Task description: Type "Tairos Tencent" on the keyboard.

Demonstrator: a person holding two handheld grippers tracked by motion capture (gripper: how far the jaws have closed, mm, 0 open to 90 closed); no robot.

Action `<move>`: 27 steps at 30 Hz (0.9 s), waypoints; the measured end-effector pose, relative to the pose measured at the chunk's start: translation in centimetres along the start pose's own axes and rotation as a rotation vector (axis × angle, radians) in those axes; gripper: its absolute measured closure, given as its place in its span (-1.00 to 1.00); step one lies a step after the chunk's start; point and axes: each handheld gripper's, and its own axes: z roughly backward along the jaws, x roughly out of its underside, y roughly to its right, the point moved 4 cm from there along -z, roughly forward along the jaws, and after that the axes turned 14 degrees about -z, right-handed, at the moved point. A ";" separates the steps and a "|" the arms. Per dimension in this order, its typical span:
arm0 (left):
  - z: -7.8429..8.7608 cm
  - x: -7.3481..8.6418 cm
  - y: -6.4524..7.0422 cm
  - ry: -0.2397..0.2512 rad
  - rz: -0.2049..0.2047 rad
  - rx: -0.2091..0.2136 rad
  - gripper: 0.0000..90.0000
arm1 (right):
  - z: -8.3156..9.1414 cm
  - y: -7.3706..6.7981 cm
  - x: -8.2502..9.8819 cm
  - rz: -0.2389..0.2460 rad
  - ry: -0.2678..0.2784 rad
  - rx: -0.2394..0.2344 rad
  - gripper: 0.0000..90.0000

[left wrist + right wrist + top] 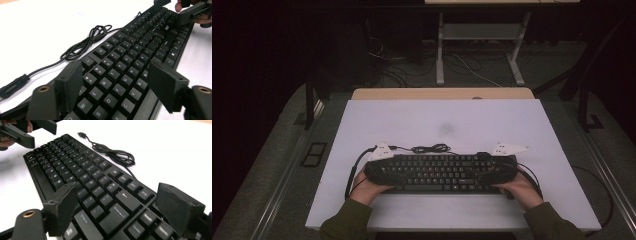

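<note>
A black keyboard point(442, 172) lies flat on the white table top point(437, 115), near the front edge. Its black cable point(432, 148) is coiled just behind it. My left gripper point(381, 172) is at the keyboard's left end, and in the left gripper view its jaws point(117, 82) stand wide apart over the keys point(120, 65), pads off them. My right gripper point(501, 172) is at the right end; its jaws point(120, 205) also stand apart above the keys point(100, 192). A hand holds each gripper. The cable's plug point(12, 86) lies loose on the table.
The white top has bare room behind the keyboard, up to a wooden table edge point(442, 93). Past it stand the white legs of another desk point(439, 50), with cables on the dark floor. A floor rail point(287, 180) runs along the left.
</note>
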 end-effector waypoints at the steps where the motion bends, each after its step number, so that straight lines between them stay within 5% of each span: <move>1: 0.1 0.1 0.0 0.003 0.002 -0.002 -0.42 | 0.2 0.2 0.1 0.001 -0.004 0.002 -0.61; 27: 2.6 2.4 0.0 0.021 0.013 -0.042 -0.72 | 4.5 2.7 2.6 0.001 0.022 0.002 -0.69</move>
